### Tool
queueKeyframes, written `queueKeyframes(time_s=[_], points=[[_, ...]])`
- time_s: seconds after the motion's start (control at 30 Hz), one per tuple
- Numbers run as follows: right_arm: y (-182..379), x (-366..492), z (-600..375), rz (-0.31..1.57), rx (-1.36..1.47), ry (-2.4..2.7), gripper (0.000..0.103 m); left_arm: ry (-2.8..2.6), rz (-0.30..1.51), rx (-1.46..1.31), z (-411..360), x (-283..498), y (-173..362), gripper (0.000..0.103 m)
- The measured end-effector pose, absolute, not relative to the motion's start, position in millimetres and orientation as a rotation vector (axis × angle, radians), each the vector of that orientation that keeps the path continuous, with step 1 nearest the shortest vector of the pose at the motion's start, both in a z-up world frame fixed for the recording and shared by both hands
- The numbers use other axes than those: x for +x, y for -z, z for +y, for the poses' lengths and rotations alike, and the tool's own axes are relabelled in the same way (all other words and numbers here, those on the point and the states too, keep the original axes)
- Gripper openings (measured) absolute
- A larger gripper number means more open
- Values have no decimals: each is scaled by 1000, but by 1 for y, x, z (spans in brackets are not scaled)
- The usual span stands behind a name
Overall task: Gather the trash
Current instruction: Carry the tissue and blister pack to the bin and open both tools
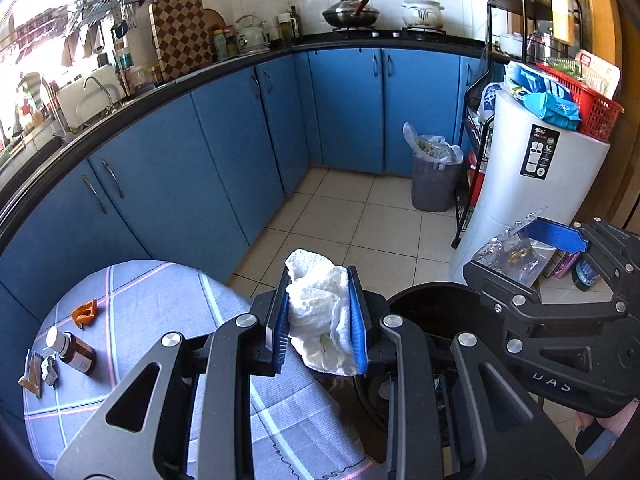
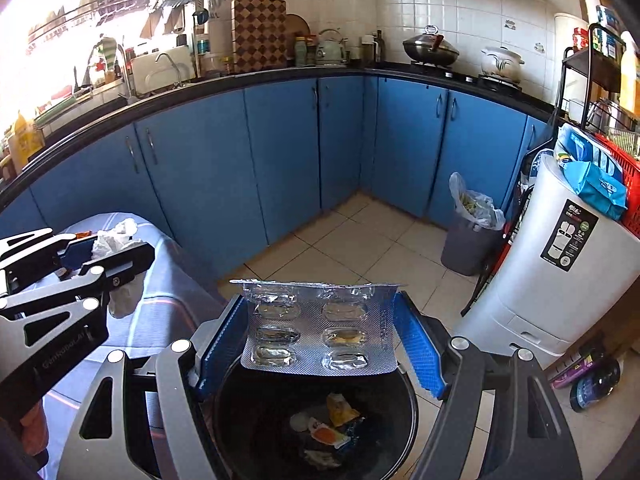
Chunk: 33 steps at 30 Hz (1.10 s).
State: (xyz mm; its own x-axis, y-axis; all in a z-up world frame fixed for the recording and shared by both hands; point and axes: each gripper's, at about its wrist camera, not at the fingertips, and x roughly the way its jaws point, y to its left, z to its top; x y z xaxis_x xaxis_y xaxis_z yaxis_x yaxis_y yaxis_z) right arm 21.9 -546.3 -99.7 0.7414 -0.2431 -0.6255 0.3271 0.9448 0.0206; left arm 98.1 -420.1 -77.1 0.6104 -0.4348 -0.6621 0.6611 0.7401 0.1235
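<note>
1. The left claw (image 1: 320, 316) is squeezing a crumpled white paper towel (image 1: 320, 320) at the table's (image 1: 140, 300) edge.
2. The right claw (image 2: 320, 336) is gripping a shiny silver pill pack (image 2: 316, 332), jaws wide, above the black bin (image 2: 248, 432).
3. Blue cupboards (image 2: 200, 184) are lining the tiled kitchen.

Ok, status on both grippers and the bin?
Left gripper shut on tissue. Right gripper shut on blister pack, over black bin. Trash already inside; nothing in the way.
</note>
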Motion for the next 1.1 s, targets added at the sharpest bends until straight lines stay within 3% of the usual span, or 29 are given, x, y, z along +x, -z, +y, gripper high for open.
queueKeyframes(time_s=[0.1,0.17,0.87,0.9,0.97,1.0,1.1], points=[[104,24,-547,677,115,323,77,652,657,374,-424,100,79,26],[106,24,-547,675,98,342,93,656,657,377,-427,100,79,26],[115,4,-570,672,121,472,93,729,663,379,-462,87,76,31],[115,4,-570,675,124,474,93,730,665,376,-463,88,75,37],[116,3,-569,680,126,477,93,717,663,358,-462,90,73,73],[116,3,-569,681,124,478,93,706,650,344,-460,90,72,96],[117,2,-569,684,120,483,93,703,619,313,-455,91,67,97]])
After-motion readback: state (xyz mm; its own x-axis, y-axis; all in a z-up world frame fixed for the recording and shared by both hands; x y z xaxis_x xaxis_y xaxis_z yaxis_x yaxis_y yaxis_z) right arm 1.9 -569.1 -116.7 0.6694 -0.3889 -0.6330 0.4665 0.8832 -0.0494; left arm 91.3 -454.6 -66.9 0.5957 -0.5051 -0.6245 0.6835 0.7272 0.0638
